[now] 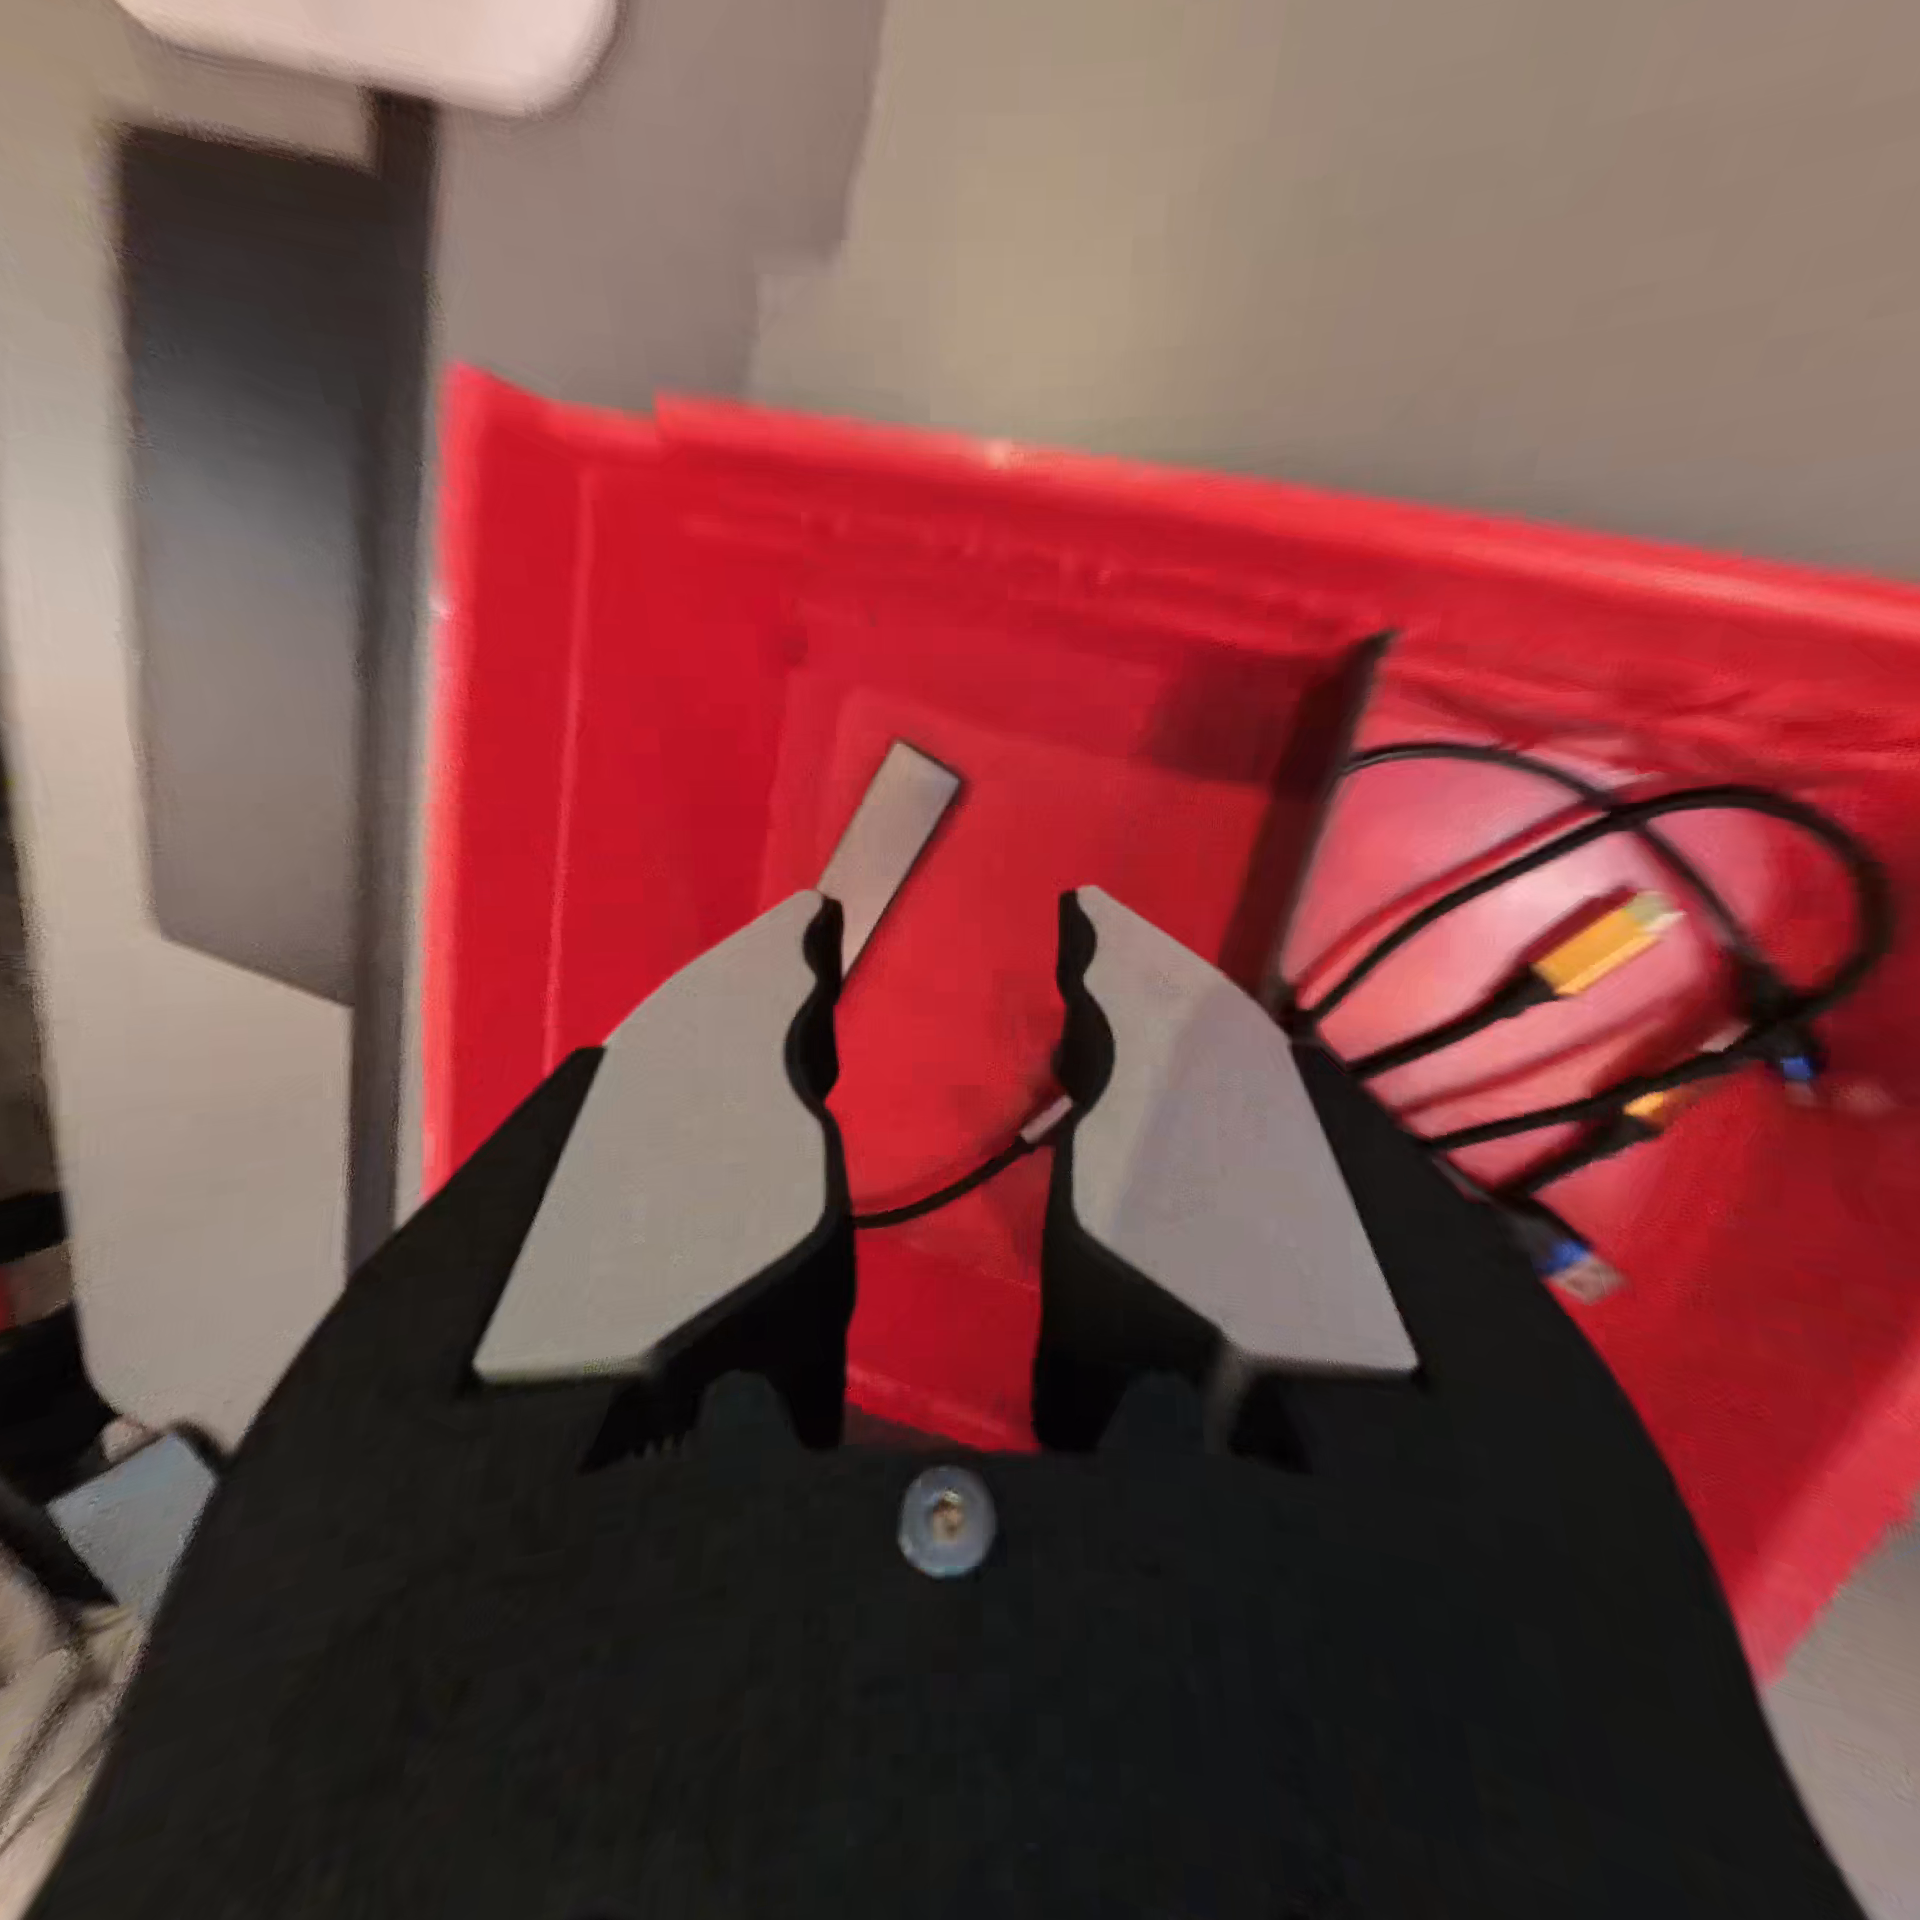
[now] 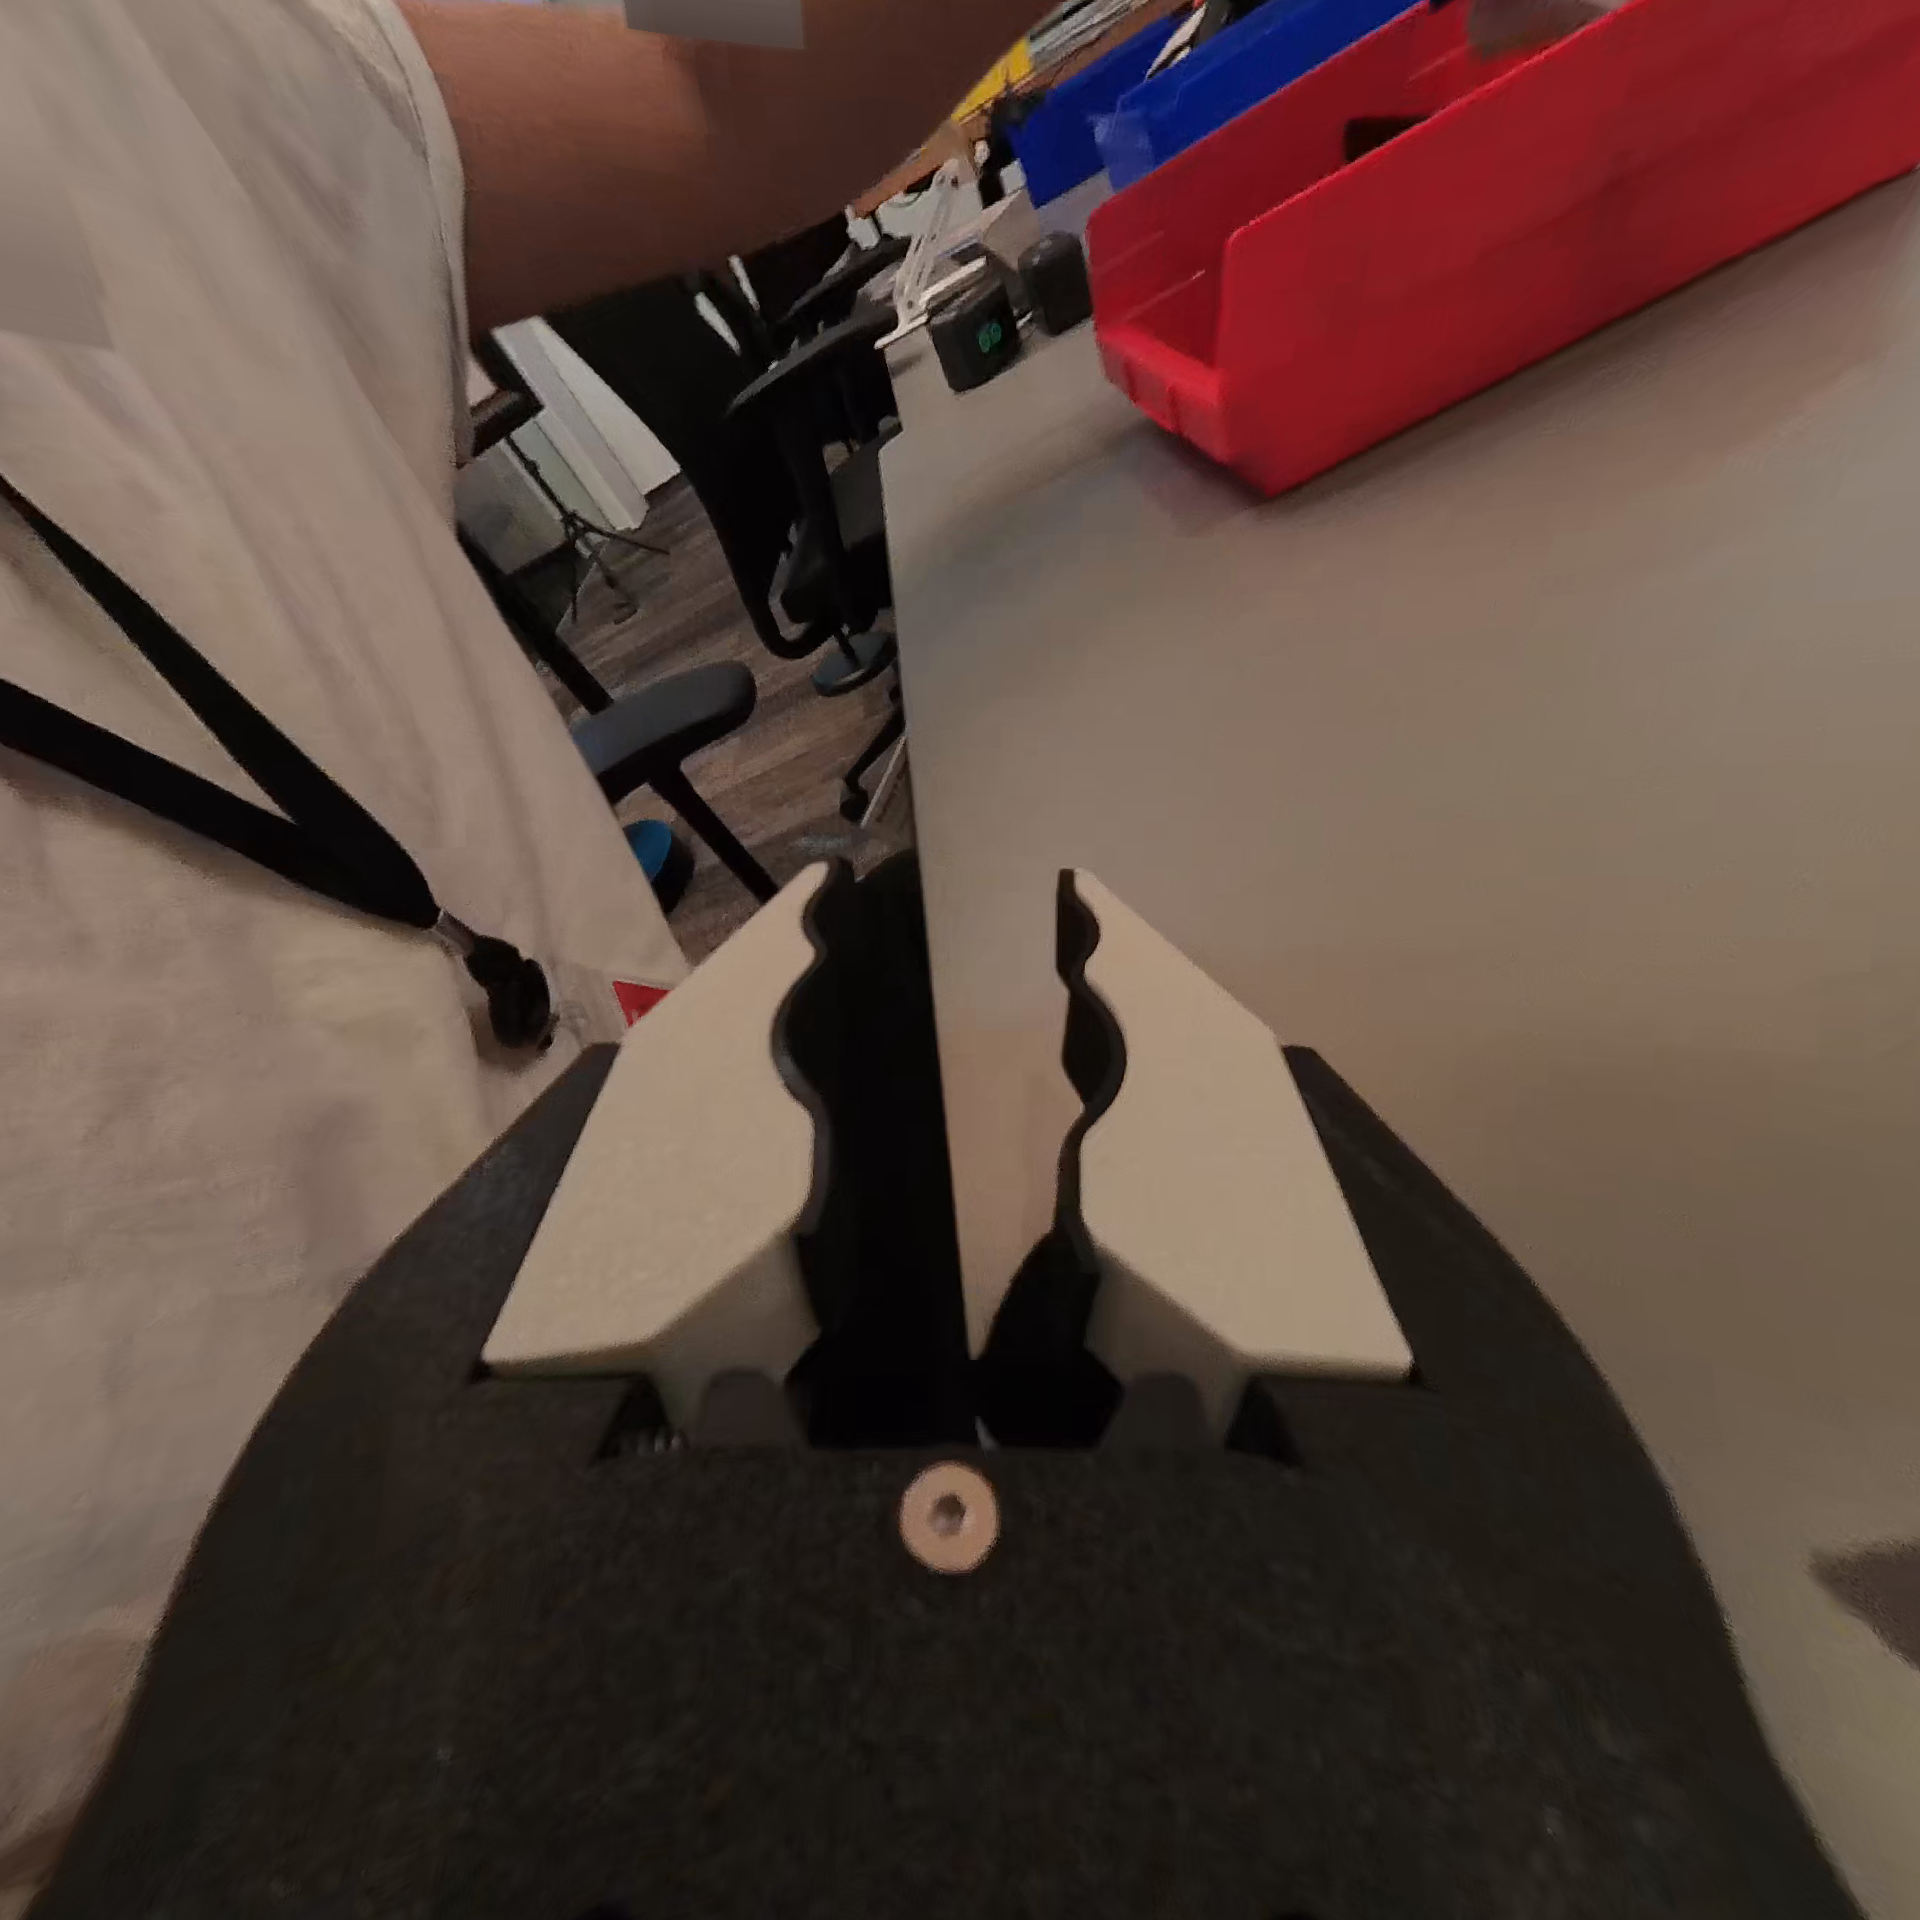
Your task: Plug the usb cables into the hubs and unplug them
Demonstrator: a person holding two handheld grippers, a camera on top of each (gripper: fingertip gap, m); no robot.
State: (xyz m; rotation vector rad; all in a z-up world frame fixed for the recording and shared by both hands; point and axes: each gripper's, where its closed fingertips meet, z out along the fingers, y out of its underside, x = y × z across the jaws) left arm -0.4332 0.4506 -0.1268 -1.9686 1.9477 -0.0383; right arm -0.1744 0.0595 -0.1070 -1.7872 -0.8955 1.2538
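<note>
In the left wrist view my left gripper (image 1: 945, 904) is open and empty, hovering above a red bin (image 1: 1039, 540). A flat grey hub (image 1: 888, 842) lies in the bin just past the left fingertip. A tangle of black usb cables (image 1: 1621, 997) lies to the right in the bin, with orange plugs (image 1: 1600, 945) and blue plugs (image 1: 1569, 1262). A thin black cable (image 1: 935, 1195) runs under the fingers. In the right wrist view my right gripper (image 2: 945, 883) is open and empty, over the near edge of the grey table (image 2: 1455, 831), far from the red bin (image 2: 1403, 301).
A person in a white shirt (image 2: 208, 727) with a black lanyard stands at the left. Blue bins (image 2: 1122, 114) sit behind the red one. Small black devices (image 2: 977, 332) stand at the table's far end. Office chairs (image 2: 810, 436) stand on the floor beyond. To the flat grey hub (image 1: 888, 842): left tips about 8 centimetres, right tips about 50 centimetres.
</note>
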